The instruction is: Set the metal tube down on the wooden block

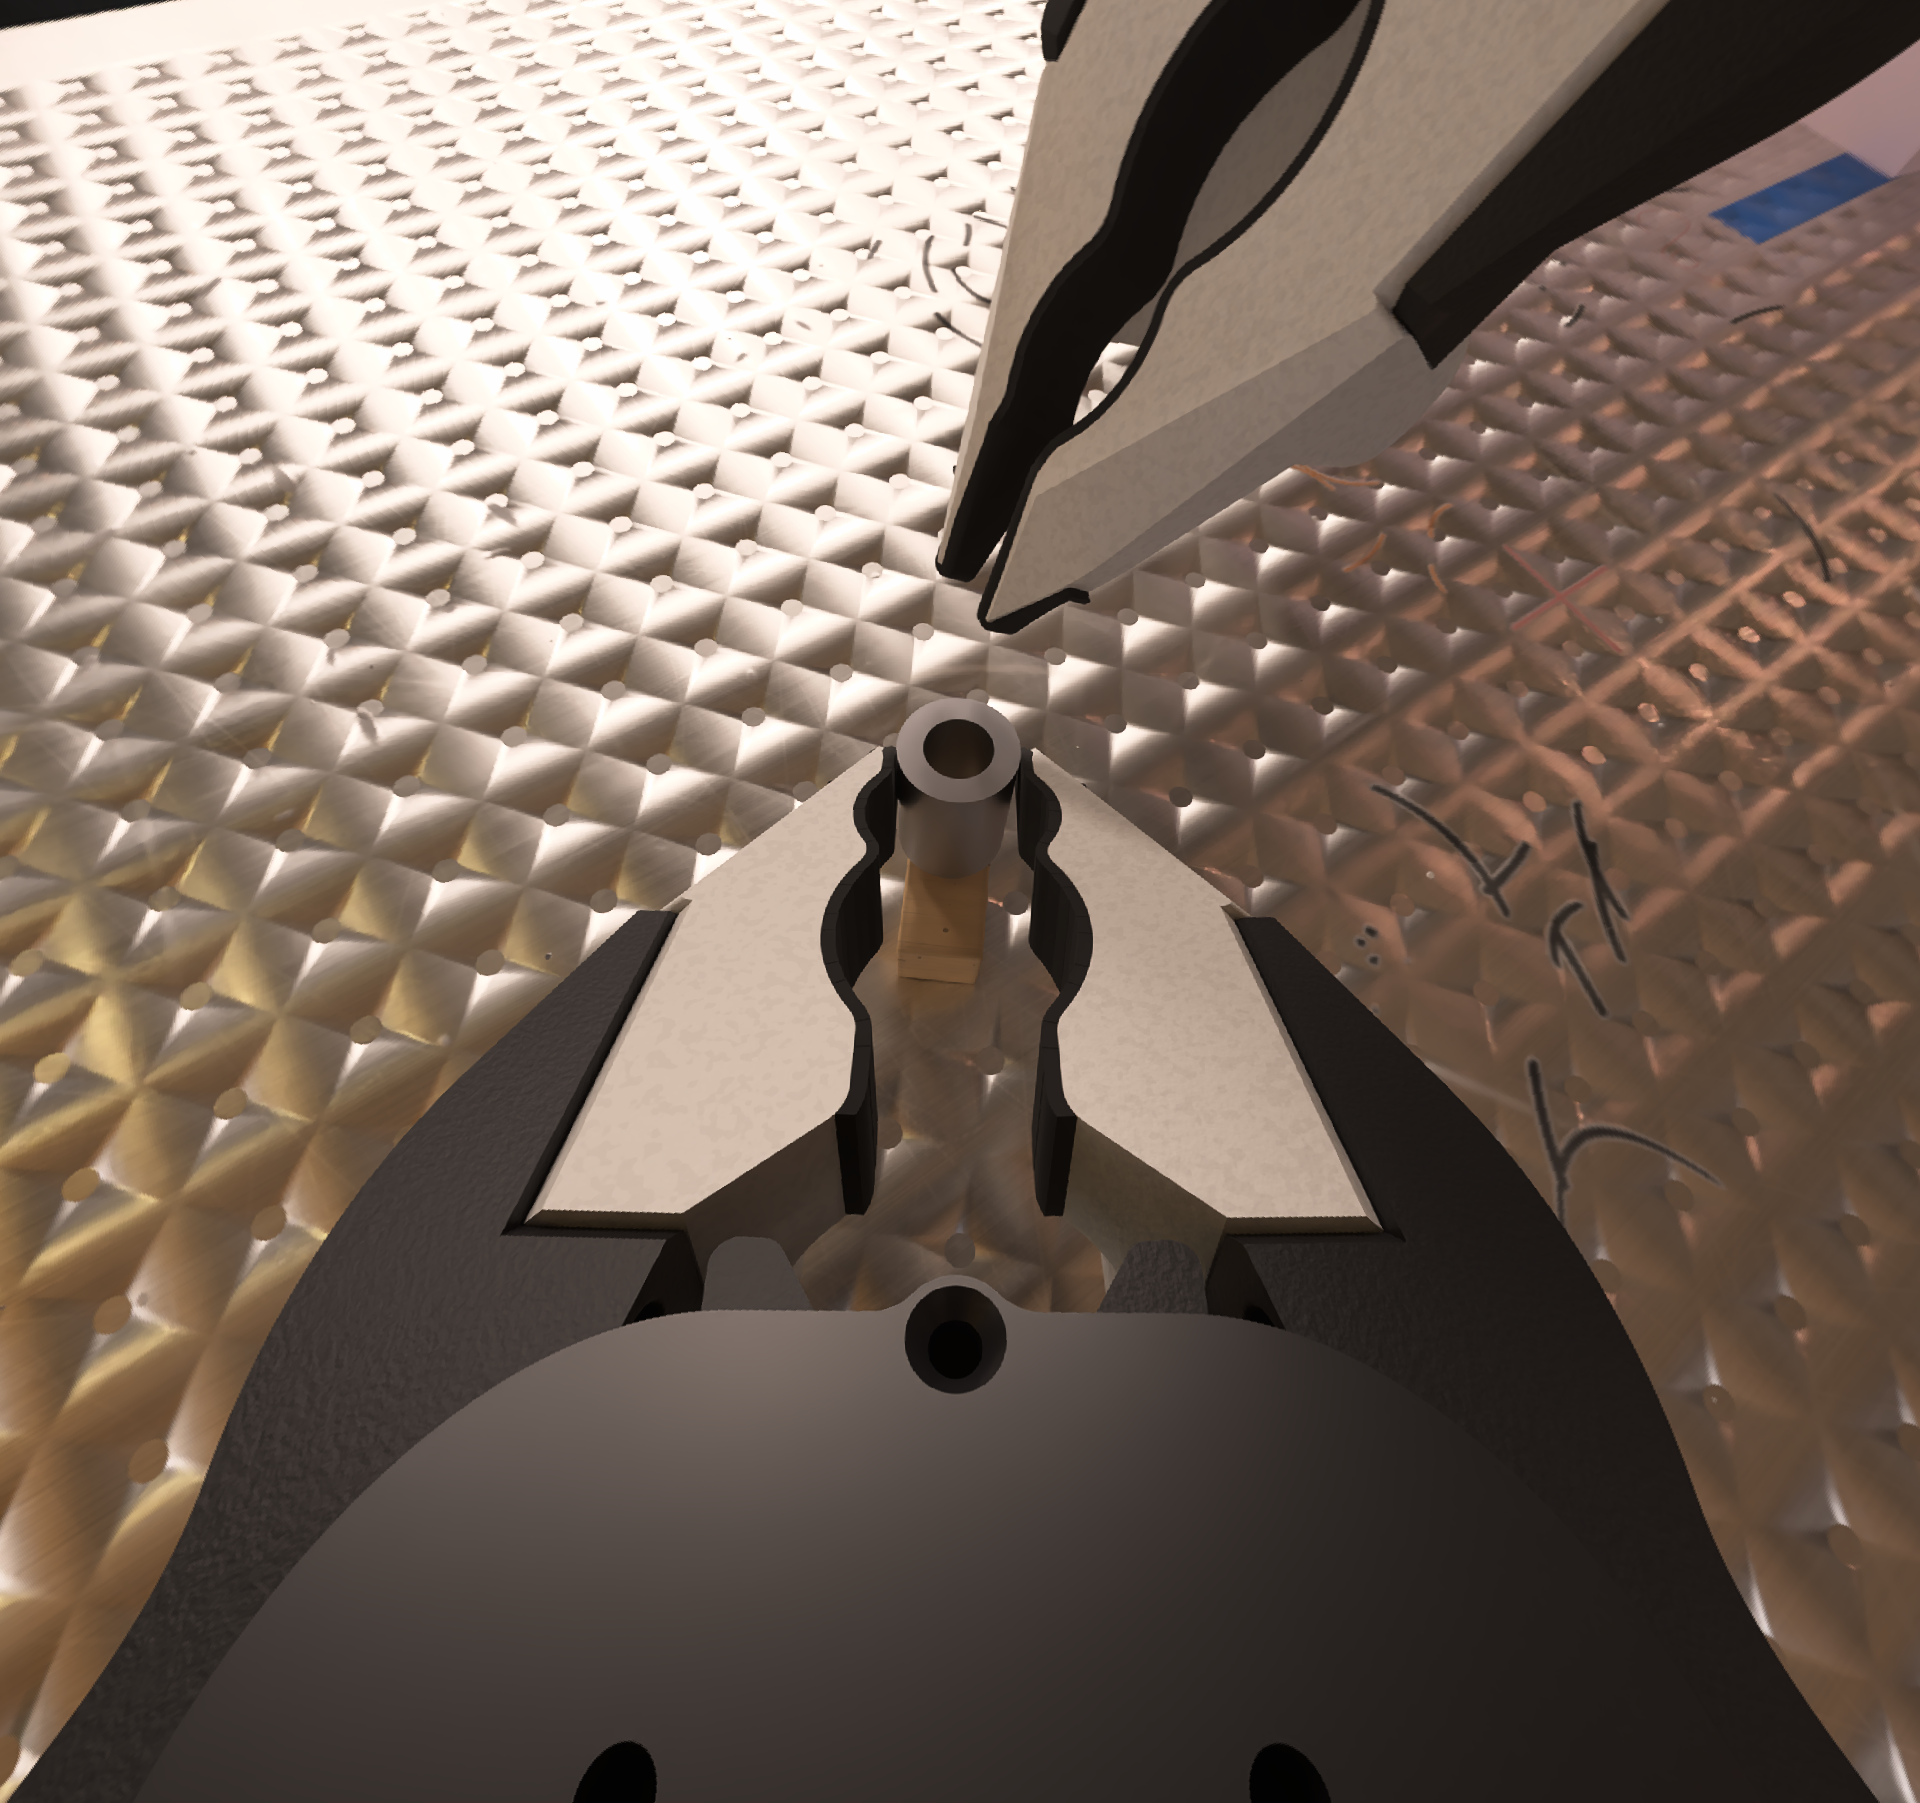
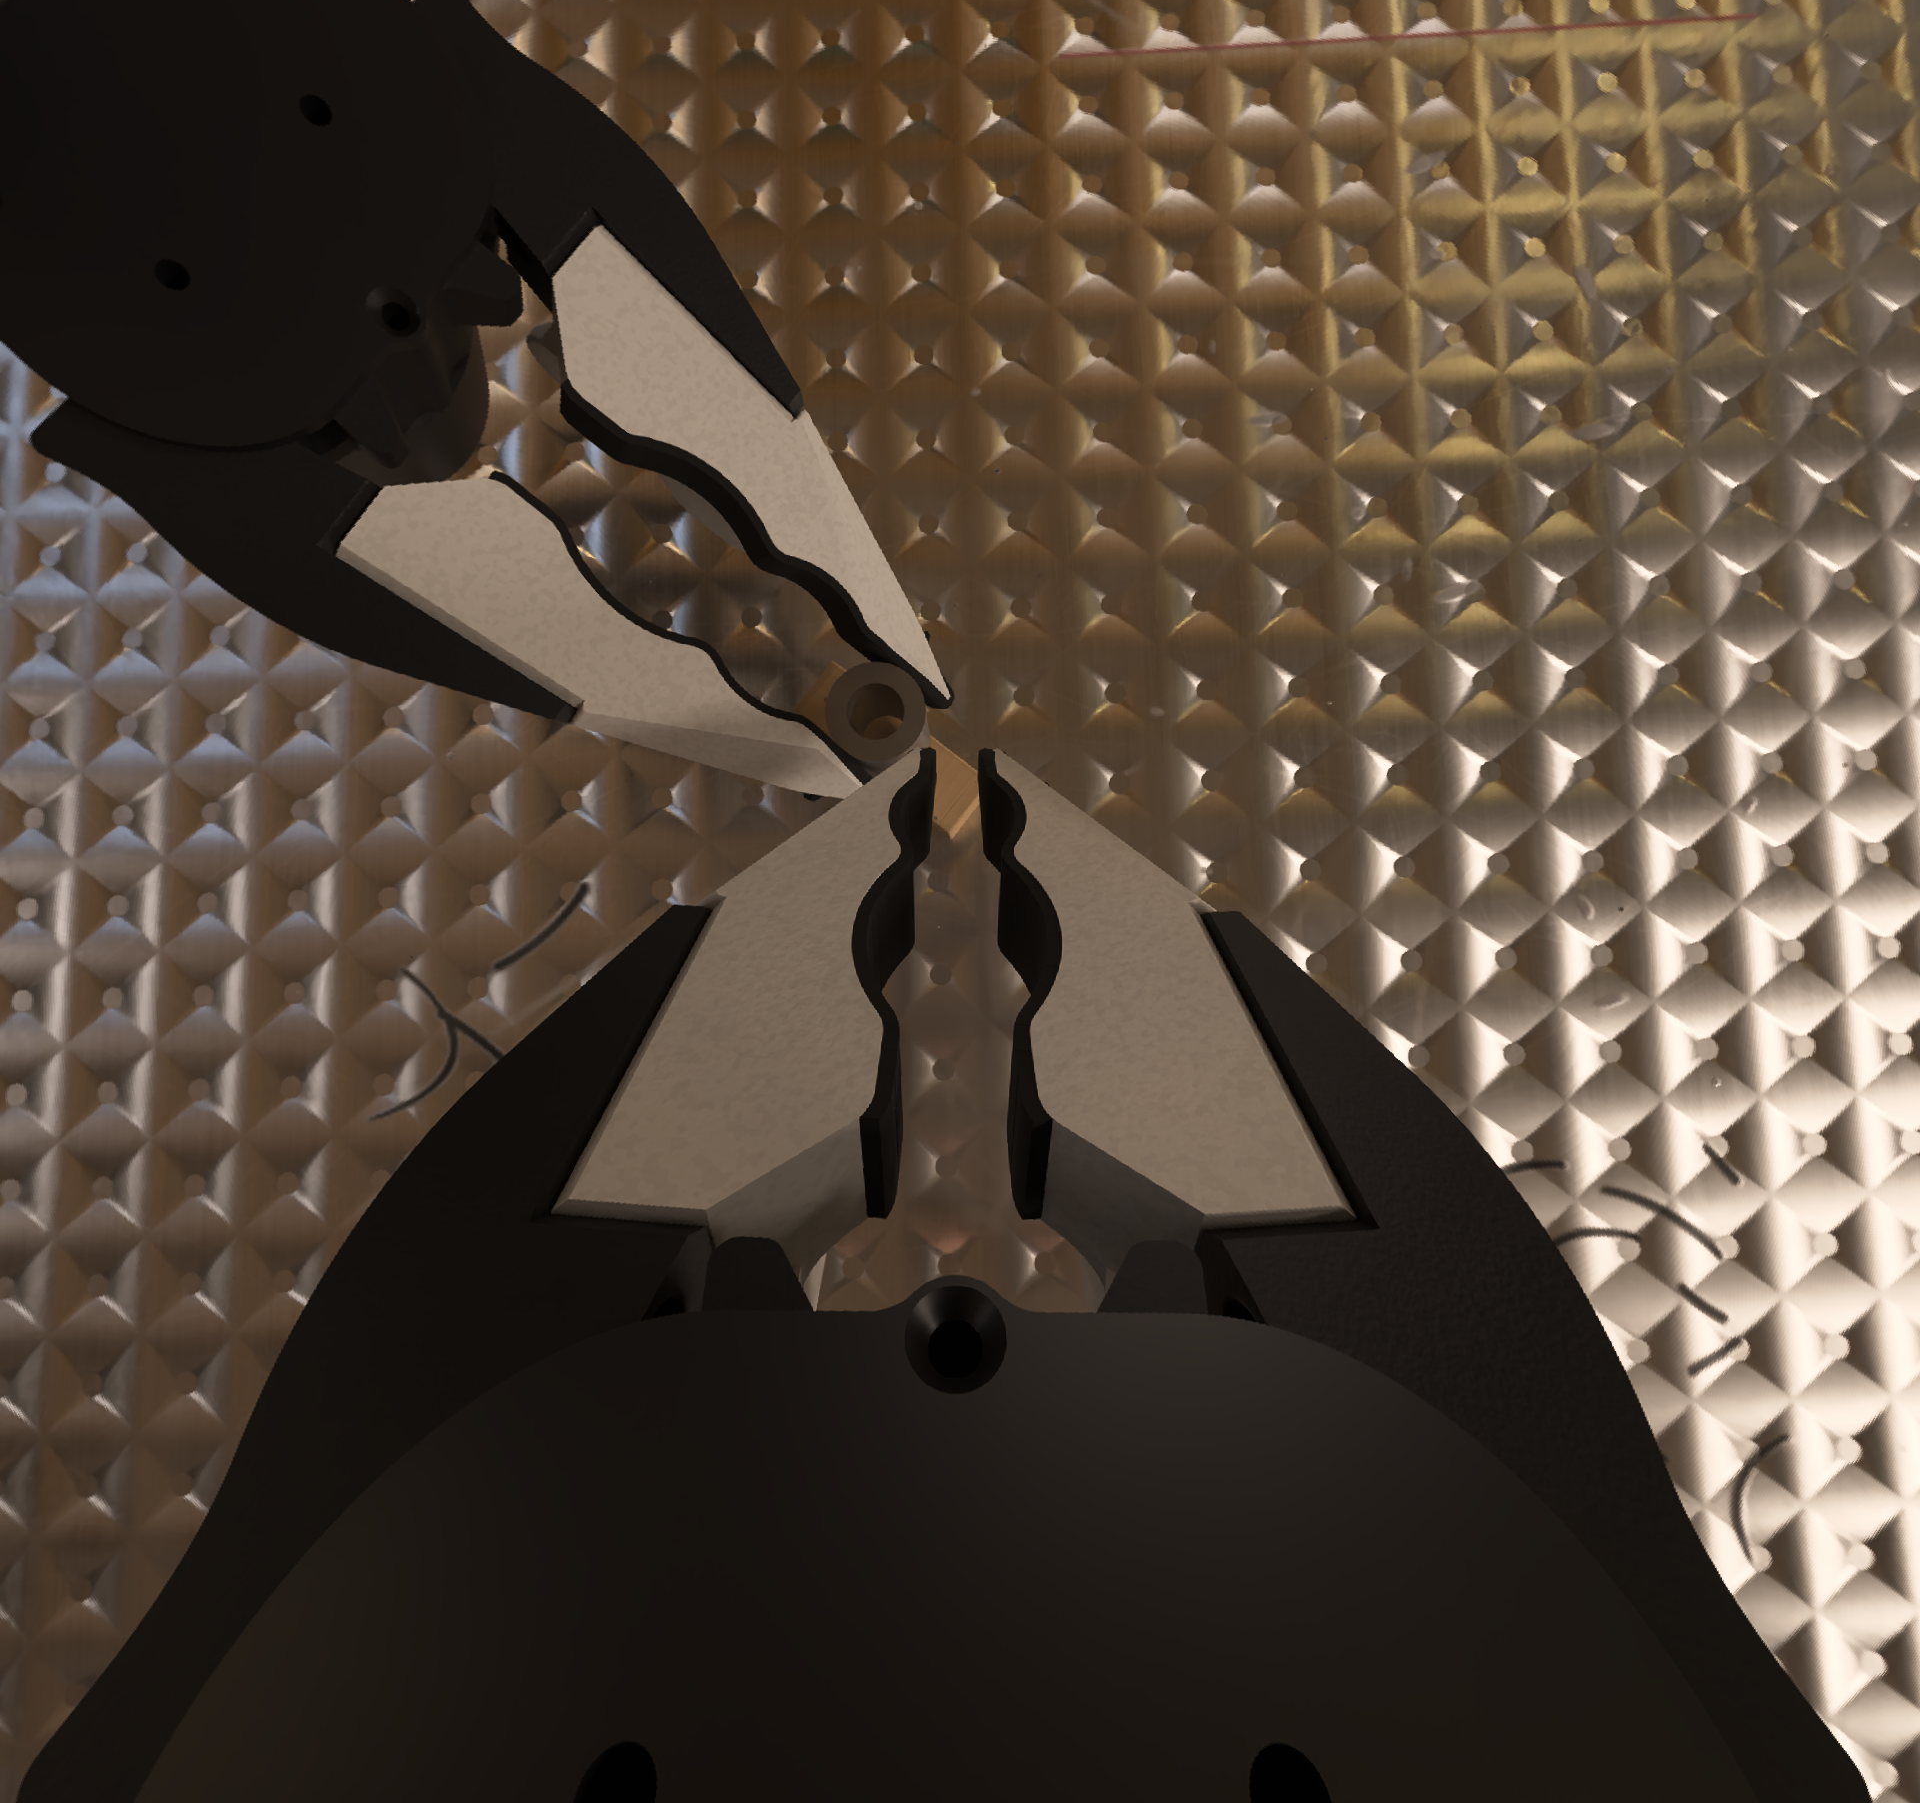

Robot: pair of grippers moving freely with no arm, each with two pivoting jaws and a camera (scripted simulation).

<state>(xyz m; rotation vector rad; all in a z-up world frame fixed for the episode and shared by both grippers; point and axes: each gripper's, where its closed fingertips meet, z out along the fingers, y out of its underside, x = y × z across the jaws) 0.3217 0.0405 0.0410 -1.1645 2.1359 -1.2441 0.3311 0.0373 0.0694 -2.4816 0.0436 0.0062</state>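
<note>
While the left gripper point(image 1: 957, 766) points forward over the table, here's how things sit, going left to right:

Table: shiny patterned metal sheet point(image 1: 468, 506) with small holes all over and a few dark scribbles on its right side point(image 1: 1558, 880).

Left gripper: its fingertips sit either side of the metal tube point(image 1: 956, 797), pinching it near the top, so it's grasping the tube. Seen from the right wrist camera too point(image 2: 878, 719), coming in from the upper left.

Metal tube: short grey cylinder, upright, open end facing up. It stands right over the wooden block point(image 1: 940, 927); looks like it touches the block's top, but I can't tell for sure.

Wooden block: small pale block standing on the table, directly under the tube, between the left gripper's fingers. From the right wrist view only a sliver shows point(image 2: 954, 797).

Right gripper point(image 2: 954, 761): holding nothing, fingers parted only a narrow gap, tips hovering just beside the tube. From the left wrist view point(image 1: 982, 584) it hangs down from the upper right.

Blue patch: far right edge of the table point(image 1: 1803, 195).
</note>
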